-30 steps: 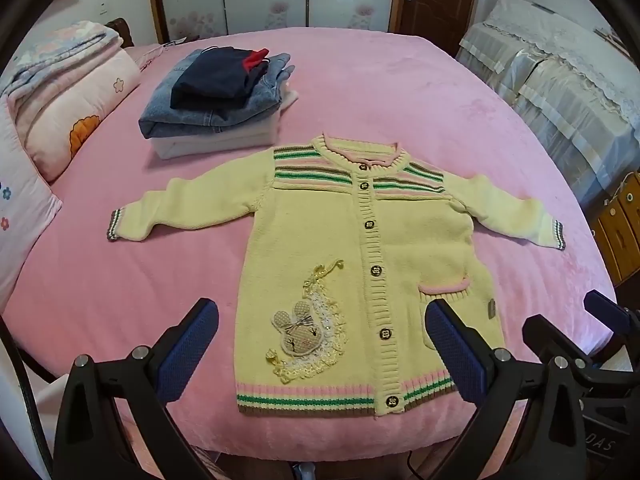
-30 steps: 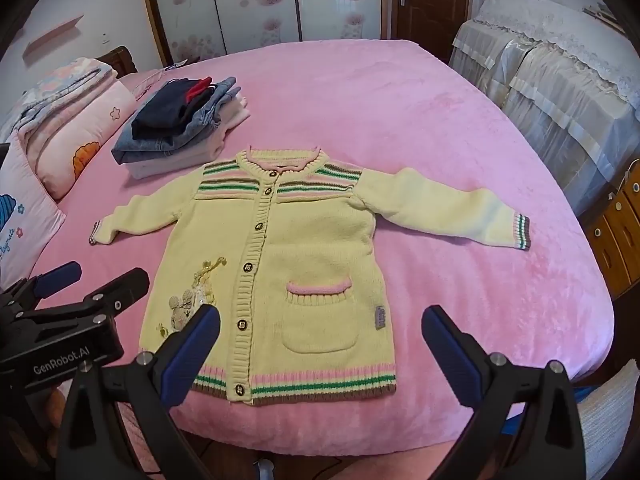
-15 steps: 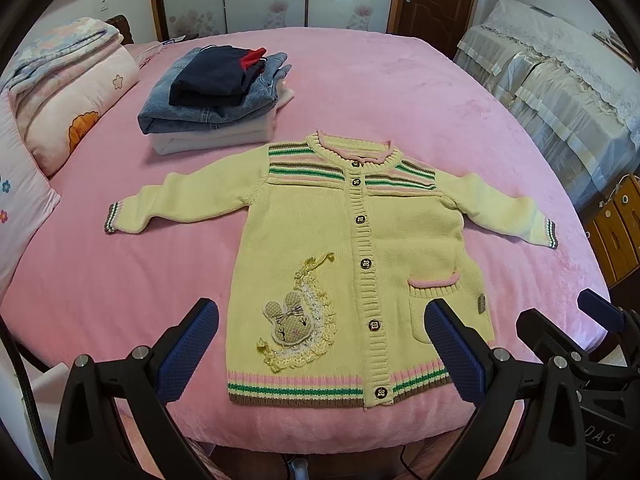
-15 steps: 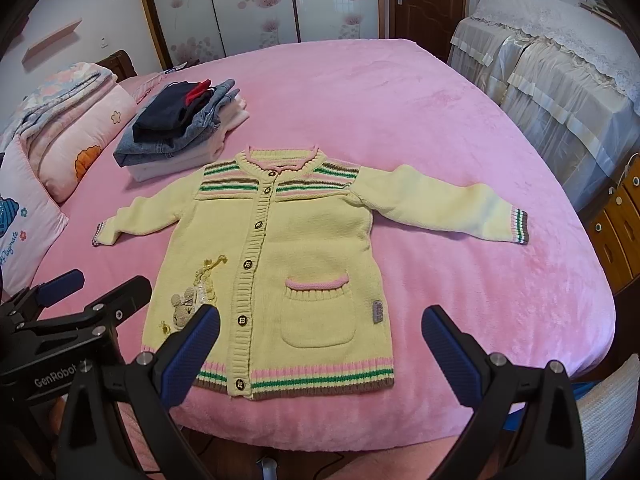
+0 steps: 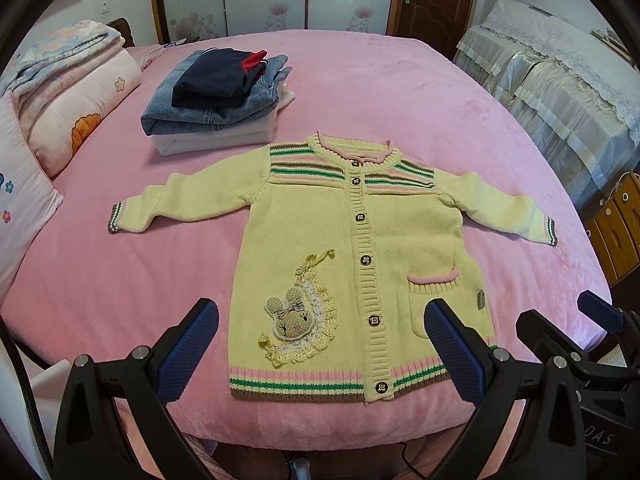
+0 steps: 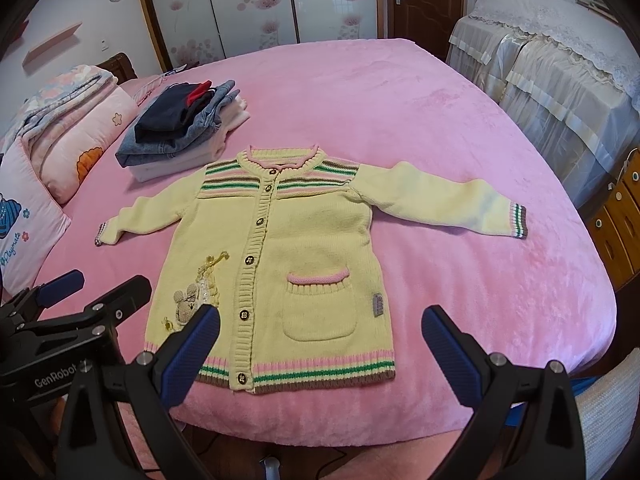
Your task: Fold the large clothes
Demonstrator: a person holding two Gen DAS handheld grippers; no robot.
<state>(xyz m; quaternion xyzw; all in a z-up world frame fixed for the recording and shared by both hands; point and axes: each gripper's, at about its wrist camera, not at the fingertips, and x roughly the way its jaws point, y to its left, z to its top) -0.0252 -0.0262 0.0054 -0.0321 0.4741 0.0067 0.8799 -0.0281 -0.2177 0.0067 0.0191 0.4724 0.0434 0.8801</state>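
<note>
A yellow knitted cardigan point(image 5: 352, 240) point(image 6: 280, 248) with pink, green and brown stripes lies flat and buttoned on the pink bed, both sleeves spread out. It has a rabbit patch on one side and a pocket on the other. My left gripper point(image 5: 320, 352) hovers open above the hem, near the bed's front edge, holding nothing. My right gripper point(image 6: 320, 352) is open too, over the hem below the pocket. Each gripper shows at the edge of the other's view: the right gripper point(image 5: 592, 344) and the left gripper point(image 6: 76, 308).
A stack of folded clothes point(image 5: 220, 96) point(image 6: 184, 128) sits behind the cardigan's left sleeve. Folded quilts and pillows point(image 5: 68, 104) line the left side of the pink bed point(image 5: 380, 80). Covered furniture point(image 5: 560, 80) and wooden drawers point(image 5: 616, 224) stand to the right.
Both grippers have drawn back and lifted a little, so the cardigan sits farther away and higher in both views. The cardigan itself has not moved.
</note>
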